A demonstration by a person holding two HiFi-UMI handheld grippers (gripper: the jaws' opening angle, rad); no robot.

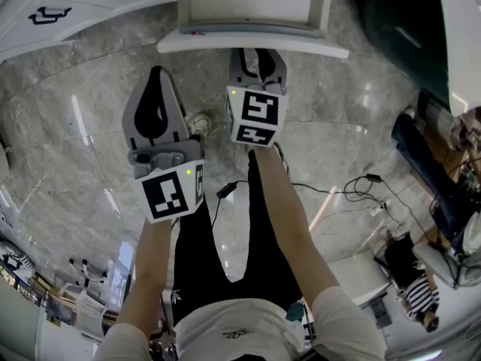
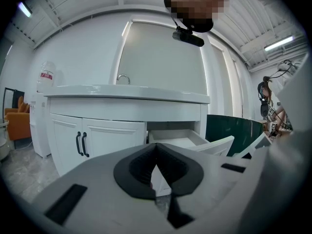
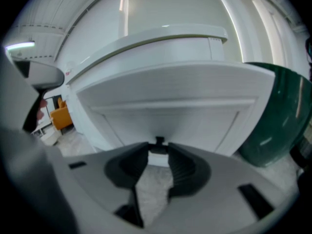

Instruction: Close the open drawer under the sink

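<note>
White drawer stands pulled out at far centre in the head view. Its front panel is a long bar running left-right above the grey marble floor. The right gripper sits just near of that front and points straight at it. The left gripper hangs further left and nearer the person, well off the panel. So the R hand is the closer one, and the closing push would go straight away from the person. Handle not visible here; the R jaw tips tuck under the panel's edge.

Left gripper view: the drawer lies far and to the right, under the sink counter and right of the shut cabinet doors. L jaws are pressed together at the tips, nothing btw them. The gripper body hides the drawer's lower part.

Right gripper view: the drawer front fills the frame, tilted, w/ the small black handle dead ahead, at the gap btw the tips. R jaws are part-spread. Blur makes it hard to tell if the pads touch the handle; prob. no grip yet. Drawer's inside is cut off.
</note>
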